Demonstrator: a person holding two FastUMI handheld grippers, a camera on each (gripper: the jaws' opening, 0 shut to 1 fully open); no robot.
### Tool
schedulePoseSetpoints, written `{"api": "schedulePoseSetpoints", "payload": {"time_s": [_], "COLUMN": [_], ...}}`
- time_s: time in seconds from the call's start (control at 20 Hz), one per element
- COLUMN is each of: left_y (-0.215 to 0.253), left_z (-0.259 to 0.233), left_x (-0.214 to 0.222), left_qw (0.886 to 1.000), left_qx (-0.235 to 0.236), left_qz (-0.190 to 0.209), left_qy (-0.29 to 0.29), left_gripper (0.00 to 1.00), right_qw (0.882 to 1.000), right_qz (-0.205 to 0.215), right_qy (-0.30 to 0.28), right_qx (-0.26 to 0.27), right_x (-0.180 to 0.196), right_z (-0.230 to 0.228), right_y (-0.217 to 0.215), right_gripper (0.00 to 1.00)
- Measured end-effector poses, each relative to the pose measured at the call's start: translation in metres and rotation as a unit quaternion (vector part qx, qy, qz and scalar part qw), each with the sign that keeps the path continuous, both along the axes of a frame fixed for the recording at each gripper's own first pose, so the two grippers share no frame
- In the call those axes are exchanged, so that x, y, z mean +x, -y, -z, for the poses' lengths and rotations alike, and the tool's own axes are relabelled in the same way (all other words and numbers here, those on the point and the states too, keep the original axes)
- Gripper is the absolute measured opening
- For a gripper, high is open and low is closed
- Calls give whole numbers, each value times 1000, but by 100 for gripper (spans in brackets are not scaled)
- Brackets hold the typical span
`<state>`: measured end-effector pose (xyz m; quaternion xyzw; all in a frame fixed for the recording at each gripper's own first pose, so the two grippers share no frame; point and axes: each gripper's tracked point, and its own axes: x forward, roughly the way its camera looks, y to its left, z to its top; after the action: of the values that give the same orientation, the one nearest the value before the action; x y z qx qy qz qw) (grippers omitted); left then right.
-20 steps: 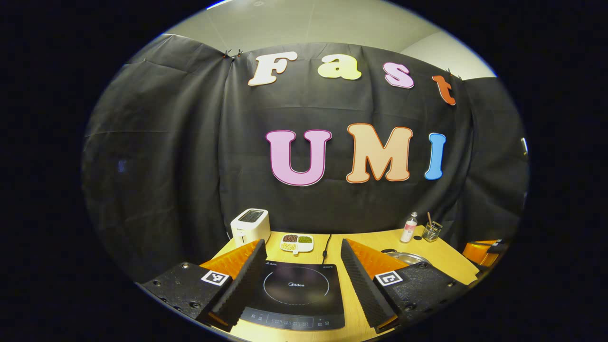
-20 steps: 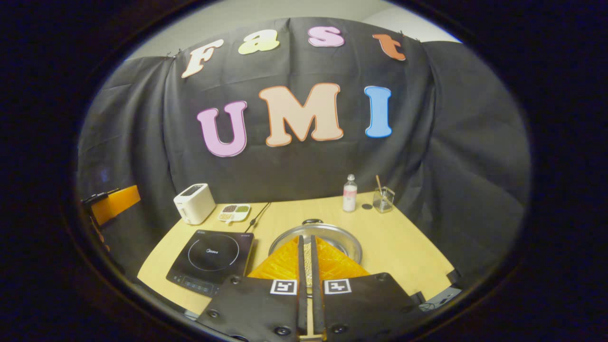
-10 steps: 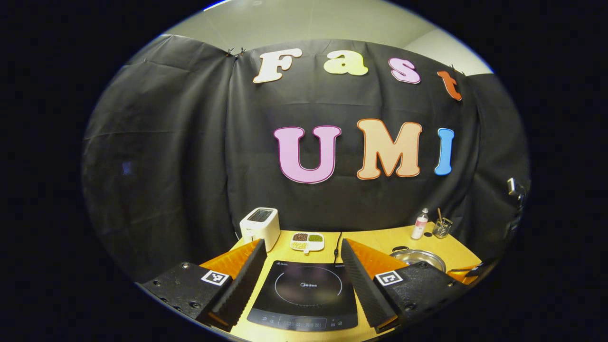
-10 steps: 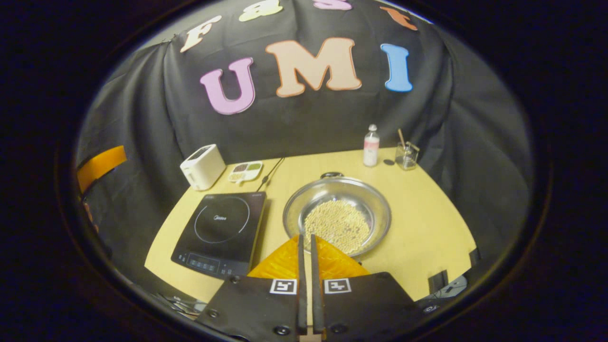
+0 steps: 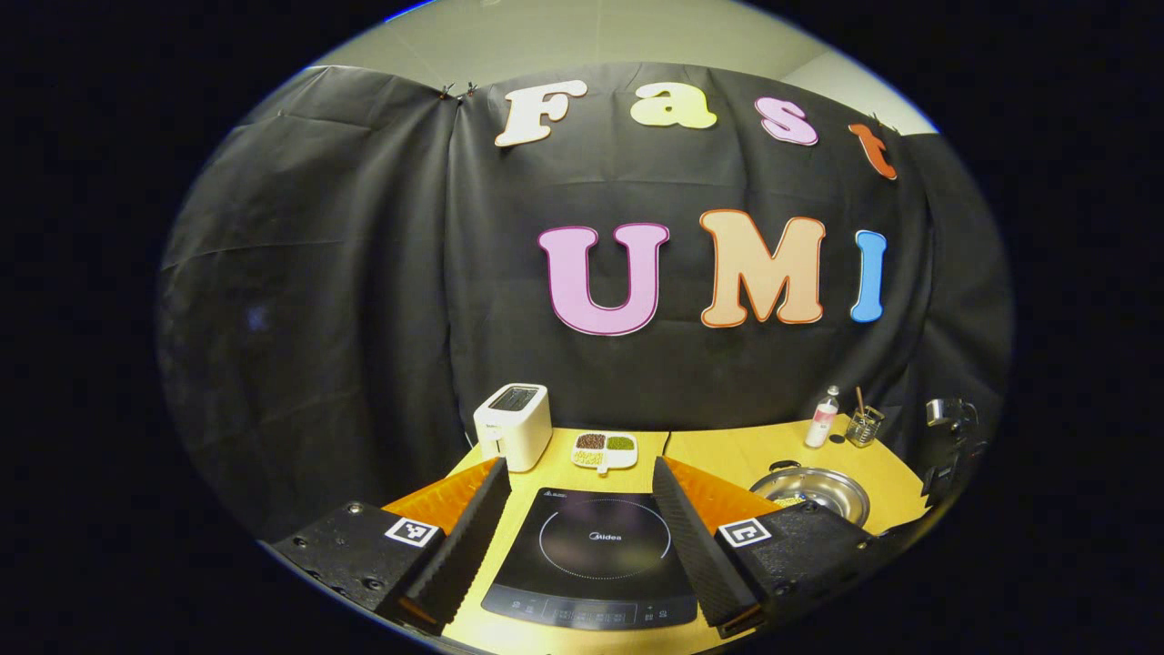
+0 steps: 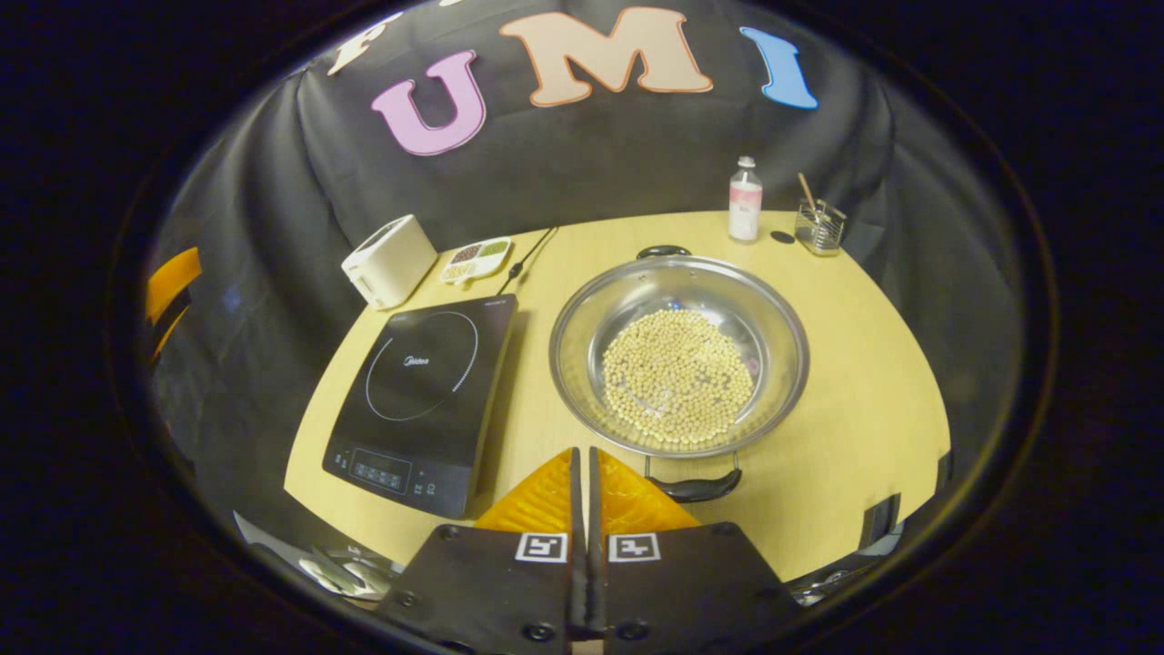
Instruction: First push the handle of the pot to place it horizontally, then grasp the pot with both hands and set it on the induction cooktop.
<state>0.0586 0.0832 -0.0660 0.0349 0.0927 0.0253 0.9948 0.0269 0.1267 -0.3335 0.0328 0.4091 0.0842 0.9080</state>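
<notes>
A steel pot (image 6: 677, 350) holding pale beans sits on the wooden table (image 6: 855, 428), right of the black induction cooktop (image 6: 418, 391). One black handle (image 6: 662, 251) points to the far side, the other handle (image 6: 696, 487) to the near side. My right gripper (image 6: 582, 452) is shut with nothing in it, high above the table's front edge, just left of the near handle. My left gripper (image 5: 578, 466) is open over the cooktop (image 5: 596, 555), with the pot (image 5: 812, 487) off to its right.
At the back left stand a white toaster (image 6: 389, 259) and a divided dish of beans (image 6: 476, 259). The cooktop's cord (image 6: 527, 259) runs toward the wall. A small bottle (image 6: 745, 186) and a glass with a stick (image 6: 818, 226) stand at the back right.
The right gripper has risen and tipped downward, so the whole pot and its near handle now show; it stayed shut. The left gripper has drifted slightly and stayed open.
</notes>
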Motion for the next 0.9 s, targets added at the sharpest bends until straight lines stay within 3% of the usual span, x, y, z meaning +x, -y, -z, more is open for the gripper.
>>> {"api": "schedulePoseSetpoints", "payload": {"time_s": [0.7, 0.9], "left_y": [-2, 4], "left_z": [11, 14], "left_x": [13, 15], "left_qw": [999, 999], "left_qx": [13, 11], "left_qz": [-33, -37], "left_qy": [-28, -30], "left_gripper": [94, 94], "right_qw": [992, 989], "right_qz": [-2, 12], "right_qy": [-125, -145], "right_qx": [-7, 26], "right_x": [2, -1], "right_z": [81, 86], "right_y": [11, 12], "right_gripper": [0, 3]}}
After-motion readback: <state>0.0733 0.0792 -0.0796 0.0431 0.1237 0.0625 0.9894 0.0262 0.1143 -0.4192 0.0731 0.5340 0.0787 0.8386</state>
